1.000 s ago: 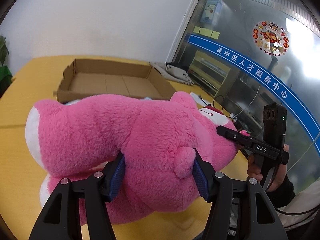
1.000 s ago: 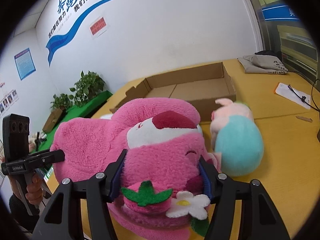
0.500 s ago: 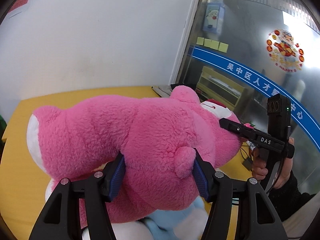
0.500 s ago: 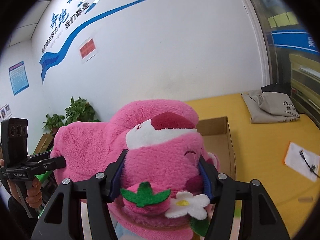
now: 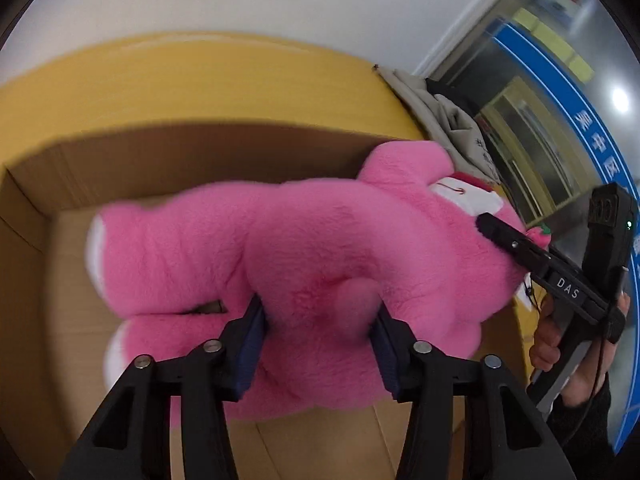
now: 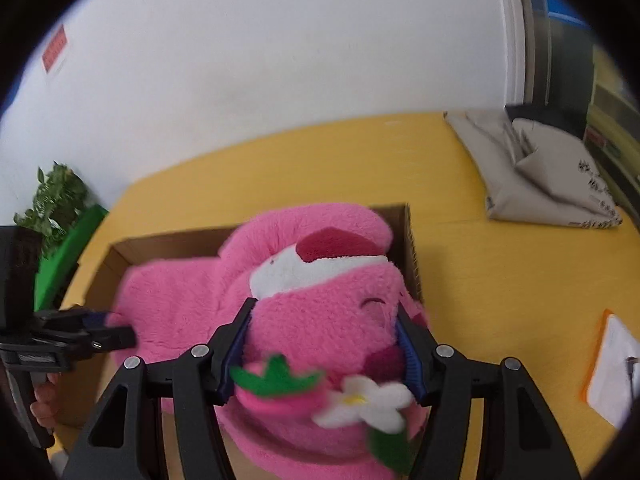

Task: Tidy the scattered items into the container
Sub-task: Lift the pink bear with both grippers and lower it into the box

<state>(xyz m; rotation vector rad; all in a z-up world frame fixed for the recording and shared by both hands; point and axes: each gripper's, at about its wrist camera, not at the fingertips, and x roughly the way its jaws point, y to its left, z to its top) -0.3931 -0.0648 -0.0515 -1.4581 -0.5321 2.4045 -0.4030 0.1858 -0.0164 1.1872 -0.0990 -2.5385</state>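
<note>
The left hand-held gripper (image 5: 318,322) is clamping its blue-padded jaws on the rump of a large fluffy pink plush bear (image 5: 304,256), just beside its small round tail. The right hand-held gripper (image 6: 324,344) is squeezing the same bear at the head, its jaws pressing into the cheeks below the white muzzle, with a felt strawberry (image 6: 276,384) and a white fabric flower (image 6: 362,402) hanging from the toy's front. Between the two grips the bear is stretching out on its side over an open shallow brown cardboard box (image 5: 72,184), which is sitting on the yellow tabletop (image 6: 480,280). The box floor and its far wall are showing around and under the toy's white-tipped feet; whether the bear is touching the floor of the box cannot be told. Nothing else is showing inside the box where its floor is visible. Beyond the box, a folded grey cloth bag (image 6: 548,176) is lying on the tabletop, and a white sheet in an orange-edged holder (image 6: 612,364) is resting near the right edge.
</note>
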